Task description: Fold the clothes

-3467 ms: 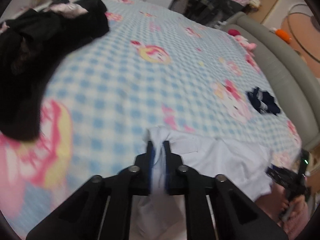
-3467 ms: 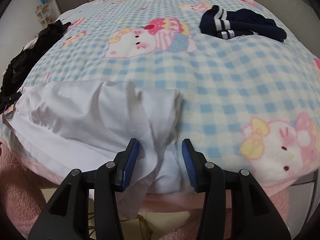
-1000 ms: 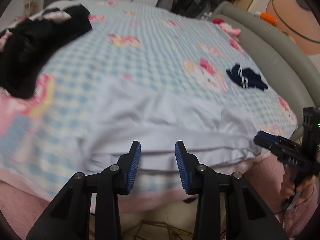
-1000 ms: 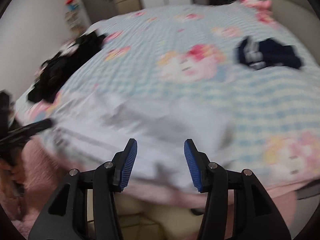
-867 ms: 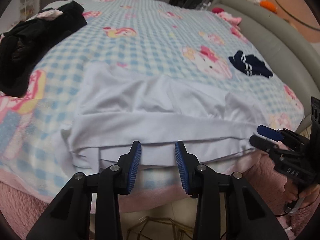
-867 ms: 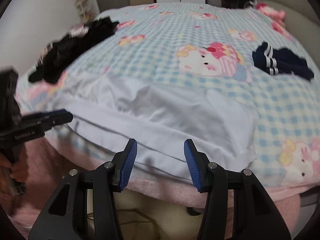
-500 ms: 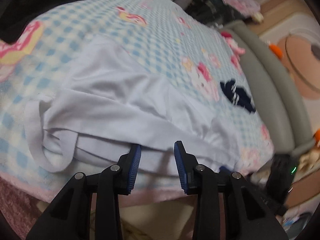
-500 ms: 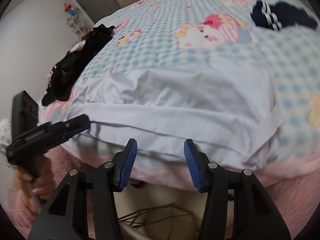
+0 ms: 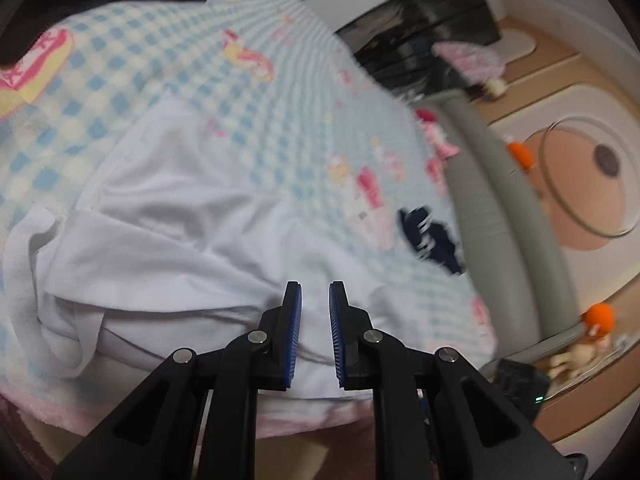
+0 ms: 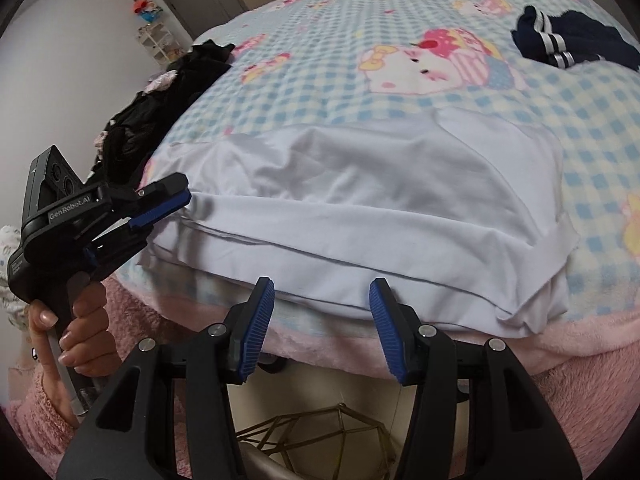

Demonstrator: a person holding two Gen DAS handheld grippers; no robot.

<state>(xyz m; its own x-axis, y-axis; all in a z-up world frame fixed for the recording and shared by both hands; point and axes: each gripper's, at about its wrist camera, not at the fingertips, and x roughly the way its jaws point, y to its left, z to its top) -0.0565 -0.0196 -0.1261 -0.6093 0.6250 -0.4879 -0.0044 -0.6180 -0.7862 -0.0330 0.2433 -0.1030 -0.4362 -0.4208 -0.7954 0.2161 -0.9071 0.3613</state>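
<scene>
While a hand [image 10: 80, 320] grips its handle at the far left of the right wrist view, the left gripper [image 10: 160, 208] points its blue-padded jaws, parted with nothing between them, at the left end of the white garment [image 10: 360, 208]. Behind it, a heap of black clothes [image 10: 160, 104] lies on the left part of the bed. Centre: the garment, folded into a long band, lies across the near edge of the checked blanket [image 10: 320, 68], its lower layers hanging just over the pink trim. Below centre, the right gripper [image 10: 322, 320] hovers just off that near edge, jaws spread wide and empty. Upper right: a navy striped item [image 10: 568, 40] lies well apart from the garment. Left wrist view: the left gripper [image 9: 315, 320] stands over the garment [image 9: 180, 220], jaws released with a narrow gap.
</scene>
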